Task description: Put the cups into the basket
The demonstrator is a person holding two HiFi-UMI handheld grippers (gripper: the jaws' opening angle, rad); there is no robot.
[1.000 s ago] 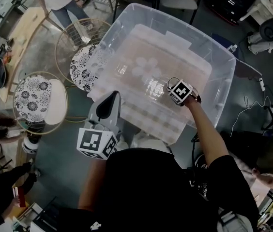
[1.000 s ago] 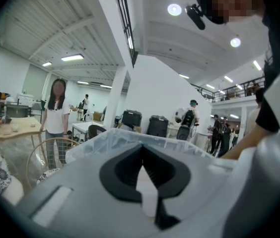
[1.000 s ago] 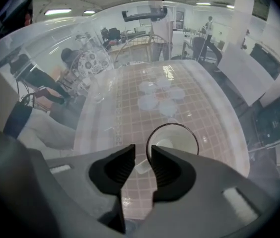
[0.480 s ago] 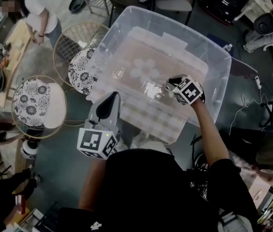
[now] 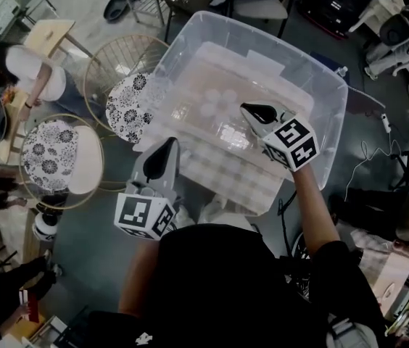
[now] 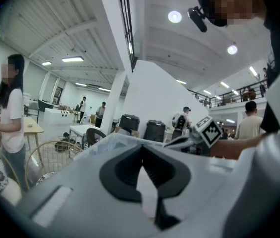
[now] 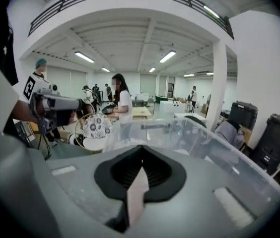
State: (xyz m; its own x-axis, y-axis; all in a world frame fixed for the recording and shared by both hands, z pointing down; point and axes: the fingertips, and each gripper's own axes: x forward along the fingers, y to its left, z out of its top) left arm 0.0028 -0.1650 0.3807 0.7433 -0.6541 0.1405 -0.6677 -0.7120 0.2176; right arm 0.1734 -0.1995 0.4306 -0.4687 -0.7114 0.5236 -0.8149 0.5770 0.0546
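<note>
A big clear plastic bin (image 5: 333,100) fills the middle of the head view. Several pale, see-through cups (image 5: 217,101) stand on its floor, hard to tell apart. My right gripper (image 5: 253,112) hangs above the bin's middle with its tip pointing up-left. Its jaws are shut with nothing between them, as the right gripper view (image 7: 141,163) also shows. My left gripper (image 5: 167,146) hovers at the bin's near-left rim, shut and empty (image 6: 142,163). Two round wire baskets (image 5: 101,55) (image 5: 25,138) stand left of the bin, each with a floral cushion inside.
People stand around a wooden table (image 5: 48,33) at the far left. Chairs (image 5: 261,4) and dark cases sit behind the bin. Cables (image 5: 378,154) trail over the floor on the right. The person's own torso fills the bottom of the head view.
My right gripper has risen out of the bin, drawn back toward the right, and shut with nothing in it. The left gripper has stayed put. A person at the far left has moved.
</note>
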